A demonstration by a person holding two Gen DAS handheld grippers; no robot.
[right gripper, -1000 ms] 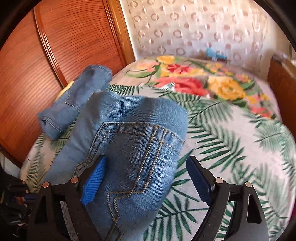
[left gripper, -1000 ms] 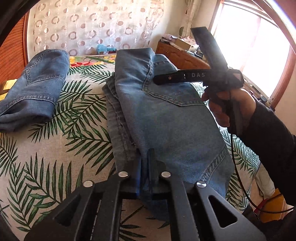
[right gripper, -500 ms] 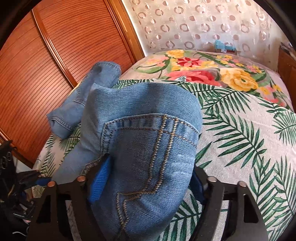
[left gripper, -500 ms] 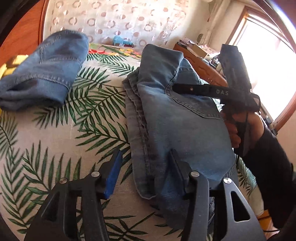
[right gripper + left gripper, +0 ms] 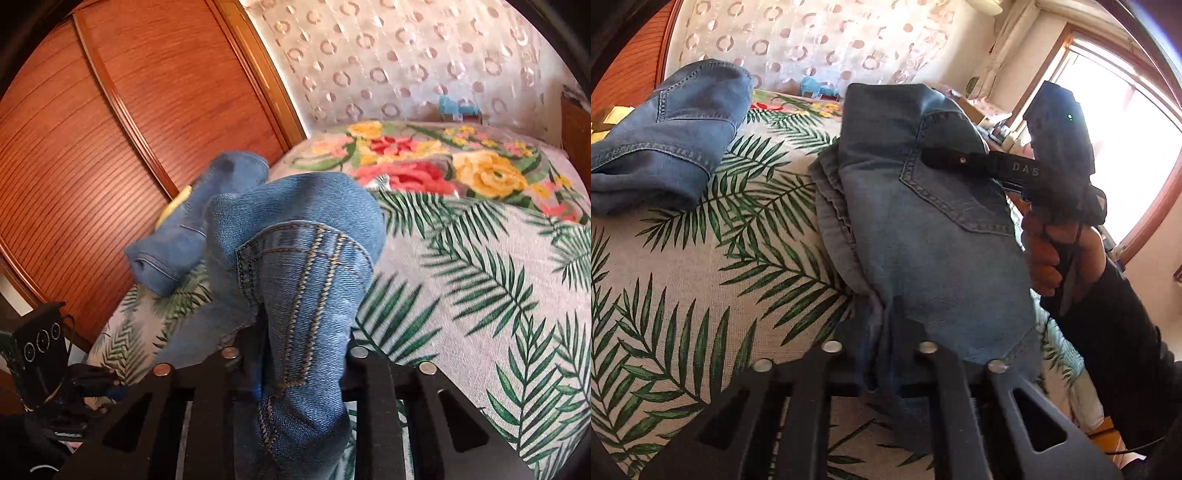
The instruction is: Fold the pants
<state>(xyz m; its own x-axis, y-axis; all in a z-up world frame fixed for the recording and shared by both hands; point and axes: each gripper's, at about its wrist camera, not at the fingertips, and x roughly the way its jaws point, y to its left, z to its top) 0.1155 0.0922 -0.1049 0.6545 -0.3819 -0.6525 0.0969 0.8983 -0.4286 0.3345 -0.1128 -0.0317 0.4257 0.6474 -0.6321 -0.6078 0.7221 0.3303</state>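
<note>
Folded blue jeans (image 5: 923,236) lying on the palm-leaf bedspread (image 5: 701,280), left gripper (image 5: 877,332) pinched on their near edge, right gripper (image 5: 291,365) clamped on the pocket end, second folded pair of jeans (image 5: 668,136) well apart near the wooden wardrobe (image 5: 110,129)

The pants (image 5: 923,229) are light-blue denim jeans, folded into a thick layered stack on the leaf-print bed (image 5: 683,258). A back pocket with contrast stitching faces up. Layered edges show along one side, and the near end is bunched.
</note>
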